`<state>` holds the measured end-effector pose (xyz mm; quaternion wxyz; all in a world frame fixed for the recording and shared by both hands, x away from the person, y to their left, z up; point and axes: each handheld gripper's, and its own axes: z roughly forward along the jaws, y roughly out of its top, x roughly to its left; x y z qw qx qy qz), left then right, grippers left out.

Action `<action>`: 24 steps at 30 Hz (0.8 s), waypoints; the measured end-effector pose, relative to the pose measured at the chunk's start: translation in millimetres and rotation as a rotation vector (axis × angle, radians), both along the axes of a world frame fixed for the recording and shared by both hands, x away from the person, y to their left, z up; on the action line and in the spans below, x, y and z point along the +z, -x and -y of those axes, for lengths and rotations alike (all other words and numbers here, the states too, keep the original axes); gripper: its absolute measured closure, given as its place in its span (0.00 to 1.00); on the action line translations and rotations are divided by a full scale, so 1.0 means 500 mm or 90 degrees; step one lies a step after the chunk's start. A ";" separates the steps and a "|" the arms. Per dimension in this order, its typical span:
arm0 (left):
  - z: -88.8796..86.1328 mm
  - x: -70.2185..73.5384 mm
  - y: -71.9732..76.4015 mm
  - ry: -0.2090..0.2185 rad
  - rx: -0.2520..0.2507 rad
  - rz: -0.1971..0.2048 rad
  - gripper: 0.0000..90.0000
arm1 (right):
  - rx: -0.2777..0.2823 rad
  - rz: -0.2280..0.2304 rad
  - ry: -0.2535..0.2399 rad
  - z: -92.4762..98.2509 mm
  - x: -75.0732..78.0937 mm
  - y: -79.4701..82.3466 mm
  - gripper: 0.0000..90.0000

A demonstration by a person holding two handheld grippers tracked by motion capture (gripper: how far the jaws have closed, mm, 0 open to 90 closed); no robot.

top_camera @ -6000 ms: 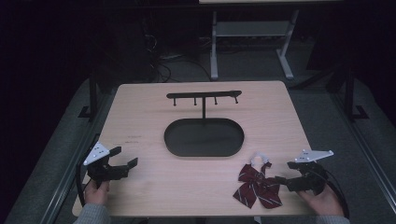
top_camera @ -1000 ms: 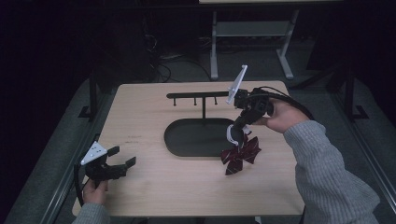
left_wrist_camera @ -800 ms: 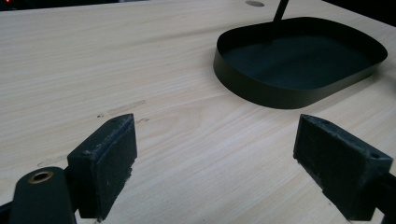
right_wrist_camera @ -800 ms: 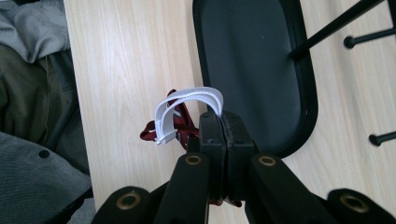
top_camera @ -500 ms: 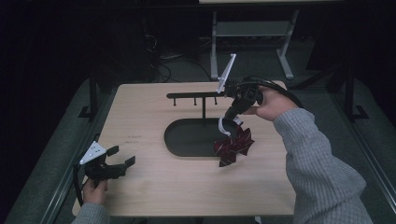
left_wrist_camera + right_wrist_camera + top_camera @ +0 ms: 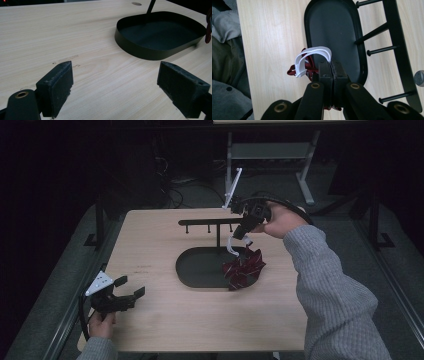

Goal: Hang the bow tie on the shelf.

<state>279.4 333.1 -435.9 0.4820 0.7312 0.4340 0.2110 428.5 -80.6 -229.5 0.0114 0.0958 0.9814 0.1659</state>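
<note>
We are carrying the dark red plaid bow tie (image 6: 243,267) by its white elastic loop (image 6: 233,246), with the right gripper (image 6: 243,232) clamped tight on that band. The bow is hanging over the right end of the black oval metal tray (image 6: 192,270), just below the black hook rail (image 6: 200,222) of the stand. A second ago it was dangling lower and nearer, at the tray's right edge; now we are bringing it up and farther in towards the rail's right pegs, so hanging it looks like the step in hand. In the right gripper view the loop (image 6: 312,58) is arching out past the shut jaws, with the pegs (image 6: 377,51) just to its right.

Six seconds ago the bow was lying on the light wooden table (image 6: 150,245) at the near right corner. Our left gripper (image 6: 127,295) is resting at the near left, jaws apart and holding nothing, as it was then.
</note>
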 end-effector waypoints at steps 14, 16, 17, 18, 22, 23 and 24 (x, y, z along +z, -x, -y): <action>0.000 0.000 0.000 0.003 -0.002 0.000 0.14 | -0.017 -0.010 0.005 -0.027 0.000 -0.056 0.98; 0.001 0.000 0.000 0.002 -0.003 -0.001 0.14 | -0.021 -0.012 0.010 -0.030 0.000 -0.064 0.98; 0.002 0.000 0.000 0.002 -0.003 -0.001 0.14 | -0.023 -0.012 0.011 -0.032 0.000 -0.069 0.98; 0.002 0.000 0.000 0.001 -0.003 -0.001 0.14 | -0.024 -0.014 0.010 -0.033 0.000 -0.073 0.98; 0.002 0.000 0.000 0.003 -0.003 0.000 0.14 | -0.031 -0.018 0.015 -0.037 -0.005 -0.087 0.98; 0.002 0.000 0.001 0.004 -0.003 -0.001 0.14 | -0.032 -0.018 0.015 -0.038 -0.007 -0.090 0.98; 0.001 0.001 0.001 0.003 -0.004 0.000 0.14 | -0.036 -0.021 0.015 -0.038 -0.009 -0.094 0.98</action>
